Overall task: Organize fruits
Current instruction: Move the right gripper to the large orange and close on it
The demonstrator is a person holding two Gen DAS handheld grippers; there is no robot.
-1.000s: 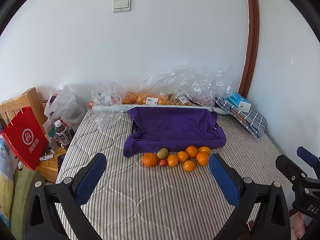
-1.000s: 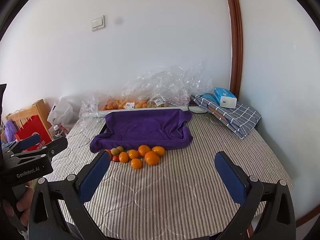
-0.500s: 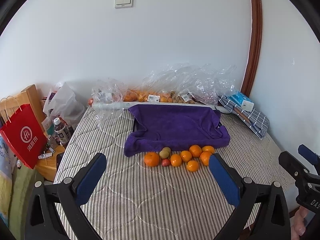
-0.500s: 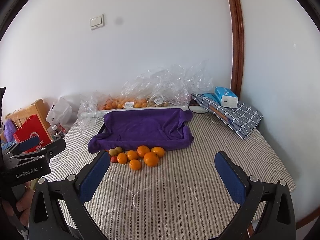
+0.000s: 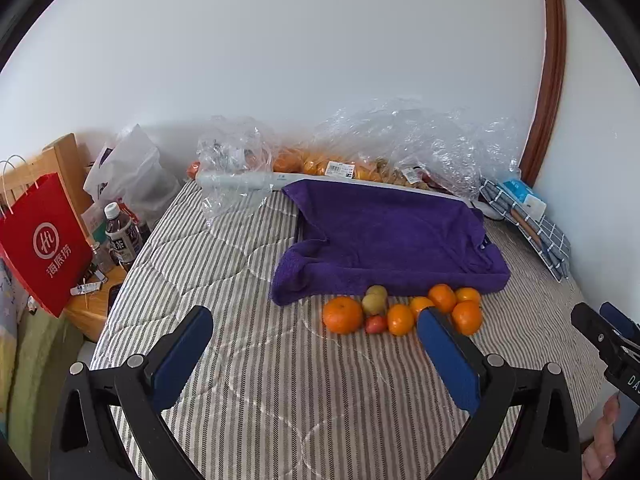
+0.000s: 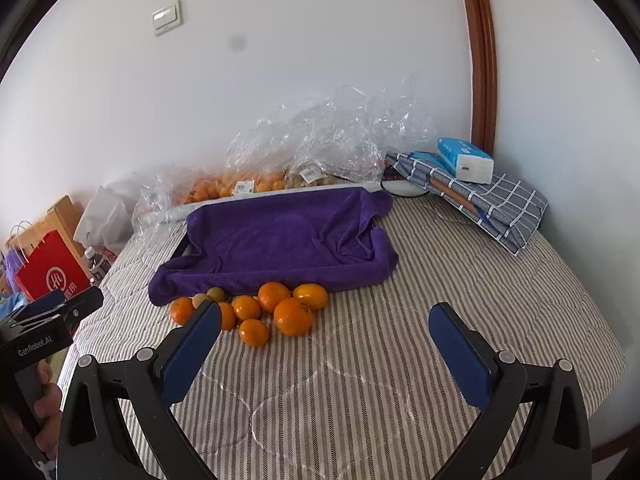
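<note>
Striped bed [image 6: 360, 392], white wall [image 6: 280, 80], oranges [image 6: 280, 304]

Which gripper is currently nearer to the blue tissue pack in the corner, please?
Right. The right gripper is nearer the blue tissue pack, which lies ahead to its right; the left gripper is farther left.

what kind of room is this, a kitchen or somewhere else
Probably a bedroom, not a kitchen: the fruit lies on a quilted striped mattress set against the wall, with a wooden bedside stand holding a drink bottle beside it.
</note>
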